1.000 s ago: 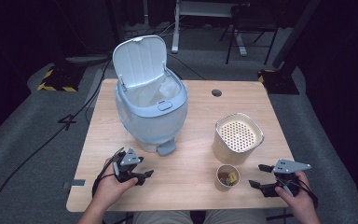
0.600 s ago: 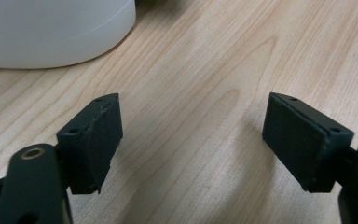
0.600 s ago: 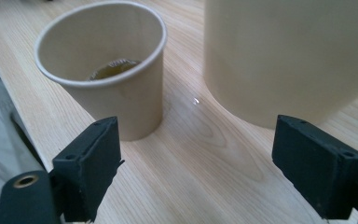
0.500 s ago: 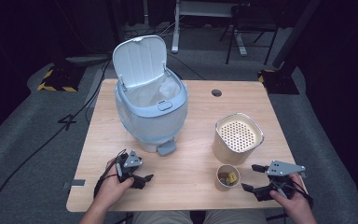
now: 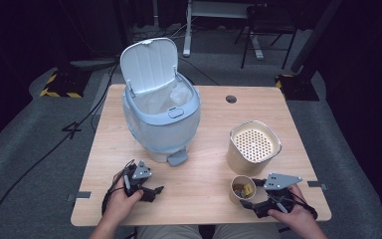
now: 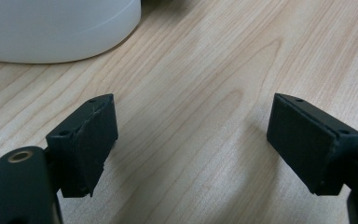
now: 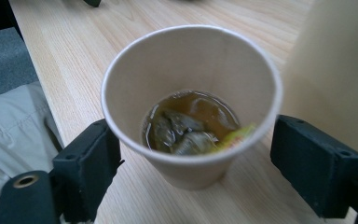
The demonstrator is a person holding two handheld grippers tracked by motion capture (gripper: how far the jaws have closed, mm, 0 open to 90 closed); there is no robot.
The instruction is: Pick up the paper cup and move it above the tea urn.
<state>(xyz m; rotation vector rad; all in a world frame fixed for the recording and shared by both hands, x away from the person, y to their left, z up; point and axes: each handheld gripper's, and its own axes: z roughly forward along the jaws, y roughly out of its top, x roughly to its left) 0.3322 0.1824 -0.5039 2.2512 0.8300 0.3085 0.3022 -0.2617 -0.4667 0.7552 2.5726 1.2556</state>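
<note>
My left tongs (image 5: 151,191) are resting wide open over bare tabletop (image 5: 204,174) near the foot of the pale blue pedal bin (image 5: 161,117), its lid up. My right tongs (image 5: 251,196) have just been opening and are now closing a little, straddling the paper cup (image 7: 191,105) of tea dregs beside the tan perforated canister (image 5: 253,147); the pads seem just clear of it, so I am likely about to grip. Dark floor and cables are surrounding the wood.
</note>
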